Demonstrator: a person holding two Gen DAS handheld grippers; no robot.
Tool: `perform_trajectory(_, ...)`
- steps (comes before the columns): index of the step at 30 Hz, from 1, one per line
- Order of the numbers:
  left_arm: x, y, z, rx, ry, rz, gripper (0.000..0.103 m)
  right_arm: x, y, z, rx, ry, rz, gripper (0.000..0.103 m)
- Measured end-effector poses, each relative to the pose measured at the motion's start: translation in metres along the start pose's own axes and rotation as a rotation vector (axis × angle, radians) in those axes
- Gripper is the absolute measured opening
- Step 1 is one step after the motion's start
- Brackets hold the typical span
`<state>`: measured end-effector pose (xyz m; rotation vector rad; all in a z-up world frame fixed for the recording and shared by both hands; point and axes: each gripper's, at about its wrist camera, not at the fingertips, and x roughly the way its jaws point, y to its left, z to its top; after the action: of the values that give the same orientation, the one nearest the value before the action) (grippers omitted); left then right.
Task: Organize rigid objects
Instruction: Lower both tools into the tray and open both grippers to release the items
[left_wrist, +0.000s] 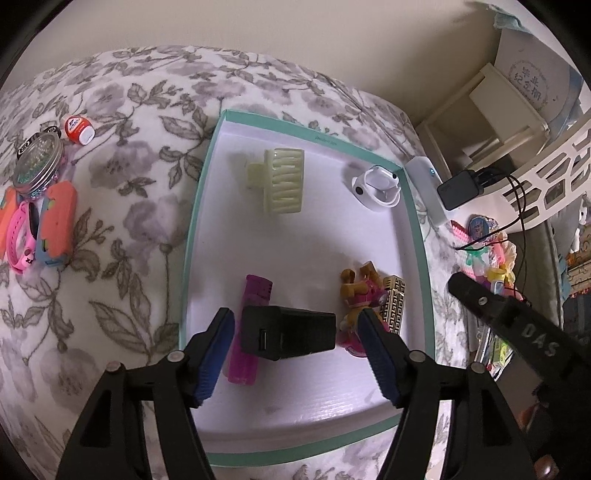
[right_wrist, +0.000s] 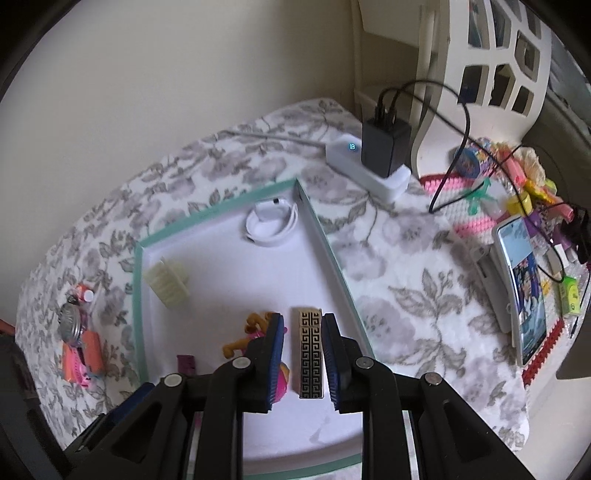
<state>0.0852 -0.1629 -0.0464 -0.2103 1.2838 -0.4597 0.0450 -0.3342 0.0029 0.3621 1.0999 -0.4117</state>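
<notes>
The black USB charger block (left_wrist: 288, 332) lies on its side in the white, teal-rimmed box lid (left_wrist: 421, 258), partly over a pink lighter (left_wrist: 247, 332) and alongside a cream hair claw (left_wrist: 282, 181), white earbud case (left_wrist: 376, 186) and toy figure (left_wrist: 360, 295). It sits between the spread jaws of the left gripper (left_wrist: 297, 354), touching neither pad. The right gripper (right_wrist: 303, 363) pinches the gold Greek-key-patterned lighter (right_wrist: 311, 354) over the lid's right side.

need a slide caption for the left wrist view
Left gripper open over a black charger lying on a pink lighter in the teal-rimmed tray.
</notes>
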Motion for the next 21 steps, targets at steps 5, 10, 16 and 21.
perform_trajectory(5, -0.003, 0.002, 0.002, -0.009, -0.022, 0.007, 0.087, -0.003, -0.002, 0.0, 0.014, -0.013, -0.001, 0.023)
perform_trajectory(10, -0.013, 0.007, 0.007, -0.032, -0.071, 0.022, 0.094, 0.003, -0.003, -0.001, 0.02, 0.007, 0.0, 0.023)
perform_trajectory(16, -0.03, 0.021, 0.013, -0.069, -0.147, 0.084, 0.1, 0.006, 0.001, -0.002, 0.01, 0.01, 0.001, 0.035)
perform_trajectory(21, -0.047, 0.036, 0.018, -0.119, -0.218, 0.128, 0.1, 0.005, 0.005, -0.001, 0.005, -0.011, 0.036, 0.054)
